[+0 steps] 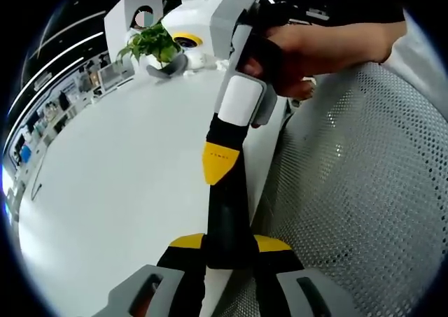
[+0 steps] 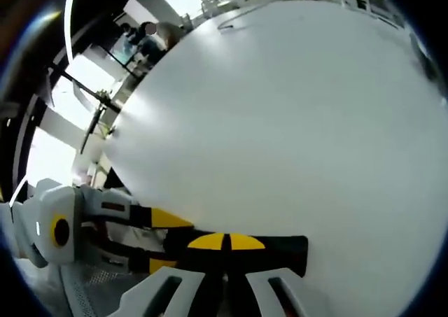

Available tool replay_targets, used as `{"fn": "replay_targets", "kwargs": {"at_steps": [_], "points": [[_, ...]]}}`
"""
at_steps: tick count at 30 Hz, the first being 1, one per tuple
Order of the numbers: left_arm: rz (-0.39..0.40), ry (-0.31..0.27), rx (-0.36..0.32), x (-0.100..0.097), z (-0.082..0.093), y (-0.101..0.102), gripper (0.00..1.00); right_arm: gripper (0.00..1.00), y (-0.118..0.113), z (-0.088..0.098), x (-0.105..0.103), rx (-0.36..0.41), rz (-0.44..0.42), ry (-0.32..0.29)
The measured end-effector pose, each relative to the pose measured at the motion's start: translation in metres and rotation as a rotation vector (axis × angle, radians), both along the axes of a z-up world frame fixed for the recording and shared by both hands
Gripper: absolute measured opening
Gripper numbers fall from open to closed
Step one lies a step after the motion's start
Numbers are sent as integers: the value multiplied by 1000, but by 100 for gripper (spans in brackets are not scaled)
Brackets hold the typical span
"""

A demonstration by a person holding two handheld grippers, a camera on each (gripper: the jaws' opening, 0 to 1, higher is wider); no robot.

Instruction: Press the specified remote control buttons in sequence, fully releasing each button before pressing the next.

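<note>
**Remote held steady over the worktop's edge for a press**

The left hand-held gripper [image 1: 229, 245] is clamped on the near end of the black remote [image 1: 227, 215], its yellow pads either side, apparently so the remote cannot slide under a push. From the far right, a hand [image 1: 315, 47] brings in the right hand-held gripper [image 1: 217, 161]. Its jaws are together, forming one blunt yellow tip that rests on the remote's far end, probably on a button. The buttons themselves cannot be made out. The remote lies along the right edge of the white worktop [image 1: 126, 177], beside a white mesh seat [image 1: 364, 191].
</note>
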State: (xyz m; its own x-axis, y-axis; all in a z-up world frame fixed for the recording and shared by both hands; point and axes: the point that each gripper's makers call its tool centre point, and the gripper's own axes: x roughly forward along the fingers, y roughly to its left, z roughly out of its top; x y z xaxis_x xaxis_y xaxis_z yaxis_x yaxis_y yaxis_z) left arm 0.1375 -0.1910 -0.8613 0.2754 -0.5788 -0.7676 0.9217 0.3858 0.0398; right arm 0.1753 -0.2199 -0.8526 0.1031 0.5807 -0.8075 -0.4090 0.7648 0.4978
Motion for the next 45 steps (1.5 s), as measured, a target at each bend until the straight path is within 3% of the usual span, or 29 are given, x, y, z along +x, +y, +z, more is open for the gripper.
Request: {"fn": "replay_targets", "kwargs": {"at_steps": [5, 9, 15, 23, 39, 45], "points": [[-11, -11, 8, 0, 0, 0, 25, 0, -2, 1, -2, -6, -7, 30], [-10, -10, 8, 0, 0, 0, 25, 0, -9, 2, 0, -35, -19, 17], [-11, -11, 10, 0, 0, 0, 25, 0, -8, 4, -2, -18, -26, 40], [-6, -7, 7, 0, 0, 0, 25, 0, -4, 6, -16, -6, 4, 117], [-6, -9, 6, 0, 0, 0, 25, 0, -7, 3, -18, -35, 47, 59], [-3, -10, 5, 0, 0, 0, 25, 0, -4, 3, -19, -102, 124, -32]]}}
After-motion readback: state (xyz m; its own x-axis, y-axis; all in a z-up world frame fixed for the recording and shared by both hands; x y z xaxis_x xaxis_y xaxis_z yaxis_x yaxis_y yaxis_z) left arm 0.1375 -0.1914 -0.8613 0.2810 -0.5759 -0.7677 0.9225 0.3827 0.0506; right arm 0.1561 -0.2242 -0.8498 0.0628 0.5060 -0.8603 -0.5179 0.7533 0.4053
